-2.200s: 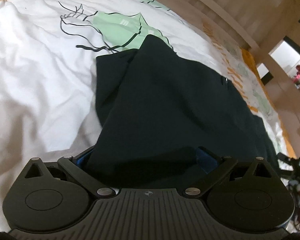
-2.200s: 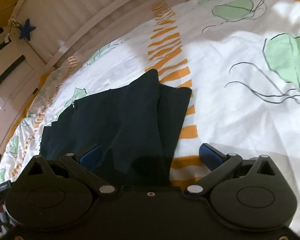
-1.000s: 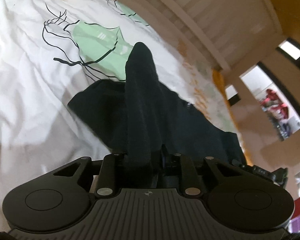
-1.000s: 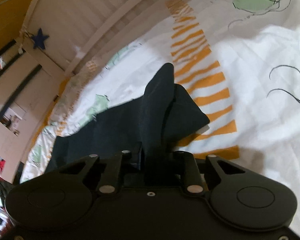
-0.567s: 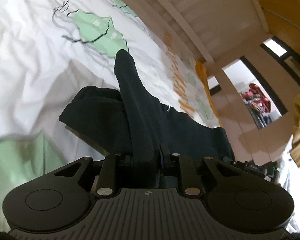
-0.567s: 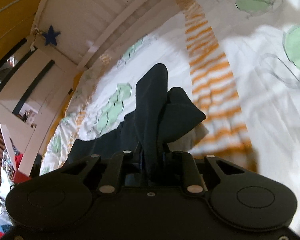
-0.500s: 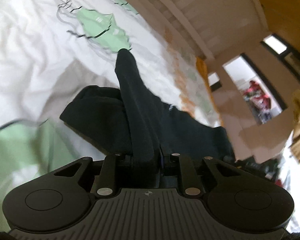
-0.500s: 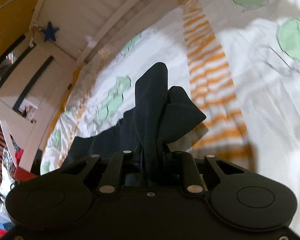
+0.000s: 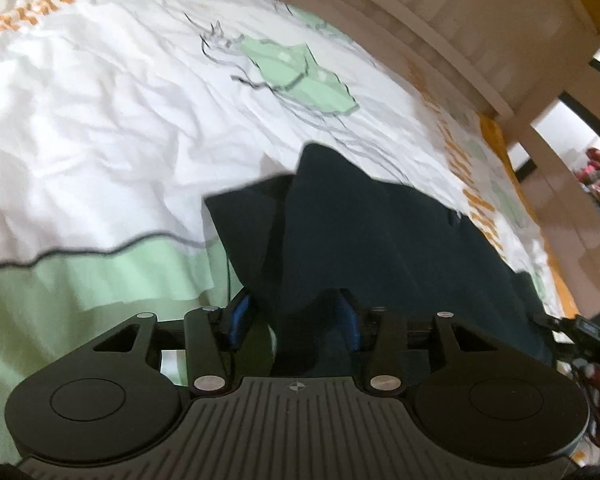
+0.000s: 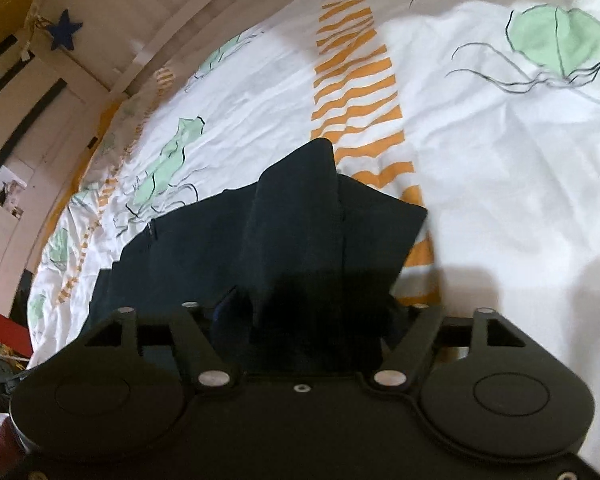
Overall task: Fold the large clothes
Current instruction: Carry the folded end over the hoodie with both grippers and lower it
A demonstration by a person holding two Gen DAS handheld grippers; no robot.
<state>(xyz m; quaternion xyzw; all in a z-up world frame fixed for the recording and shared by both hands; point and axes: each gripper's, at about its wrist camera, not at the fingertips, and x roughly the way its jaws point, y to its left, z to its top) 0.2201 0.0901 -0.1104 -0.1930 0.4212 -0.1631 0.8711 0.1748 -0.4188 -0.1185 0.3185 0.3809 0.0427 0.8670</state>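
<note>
Dark garment (image 9: 380, 240) spread on the bedsheet (image 9: 100, 120) — soft, matte, near-black cloth, its near corner peaked up into a ridge. Left gripper (image 9: 296, 316) low over that corner, jaws opening, cloth between the blue pads (image 9: 239, 312) but slack, not pinched. Right gripper (image 10: 312, 312) likewise at the garment's (image 10: 300, 240) other near corner, jaws opening and wider, fold loose between them. Only from the left: a broad green patch on the sheet beside the garment, a doorway beyond it. Only from the right: orange wavy stripes (image 10: 356, 92) running up from the garment, a blue star (image 10: 65, 34) on the slatted wall past the sheet (image 10: 500, 180). Sheet white, creased, printed with thin black-lined green jellyfish.
</note>
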